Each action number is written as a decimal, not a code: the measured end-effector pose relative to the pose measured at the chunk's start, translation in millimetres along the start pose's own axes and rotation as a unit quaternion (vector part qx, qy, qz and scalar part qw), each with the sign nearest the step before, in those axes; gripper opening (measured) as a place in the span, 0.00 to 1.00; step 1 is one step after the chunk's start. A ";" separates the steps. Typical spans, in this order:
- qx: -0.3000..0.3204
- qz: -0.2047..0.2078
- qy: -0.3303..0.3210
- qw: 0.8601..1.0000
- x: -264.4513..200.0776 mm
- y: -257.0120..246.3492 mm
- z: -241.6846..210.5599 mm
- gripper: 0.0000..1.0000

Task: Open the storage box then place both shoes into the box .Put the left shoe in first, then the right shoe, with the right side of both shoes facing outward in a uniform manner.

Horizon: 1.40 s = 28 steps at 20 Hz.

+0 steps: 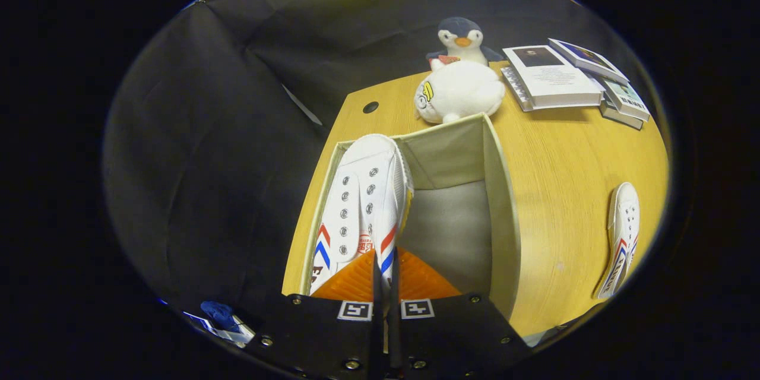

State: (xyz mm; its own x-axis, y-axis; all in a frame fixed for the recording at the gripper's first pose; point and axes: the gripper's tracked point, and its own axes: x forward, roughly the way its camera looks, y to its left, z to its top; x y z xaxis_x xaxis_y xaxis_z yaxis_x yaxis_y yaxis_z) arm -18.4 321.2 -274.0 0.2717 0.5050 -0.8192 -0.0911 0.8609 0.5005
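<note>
Pinching the first shoe (363, 202) by its heel, my gripper (386, 276) holds it over the open storage box (502, 214); the second shoe (620, 237) waits beside the box, unplaced.

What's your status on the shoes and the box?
Jaws shut on first shoe, over the open box. Second shoe waits on table. Box floor clear.

The box (502, 214) is open on top; one shoe (362, 202) fills its left side, and the right side is free. Beyond the far wall, a white plush (460, 92) blocks. On the surface (564, 190), the second shoe (620, 237) lies apart.
</note>
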 end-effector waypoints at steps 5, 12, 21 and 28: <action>-0.003 -0.016 0.017 1.000 21.4 -0.1 -16.0 0.04; -0.049 0.023 -0.002 0.999 18.6 20.1 -13.0 0.99; -0.069 0.045 -0.083 0.993 -47.7 -1.1 23.8 0.98; -0.067 0.014 -0.139 0.988 -94.7 -61.5 45.1 0.98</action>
State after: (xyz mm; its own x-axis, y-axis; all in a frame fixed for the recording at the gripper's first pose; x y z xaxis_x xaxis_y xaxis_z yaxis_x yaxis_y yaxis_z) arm 4.7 217.7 -214.6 0.5179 0.5076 -0.6886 -0.2221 0.8571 0.4648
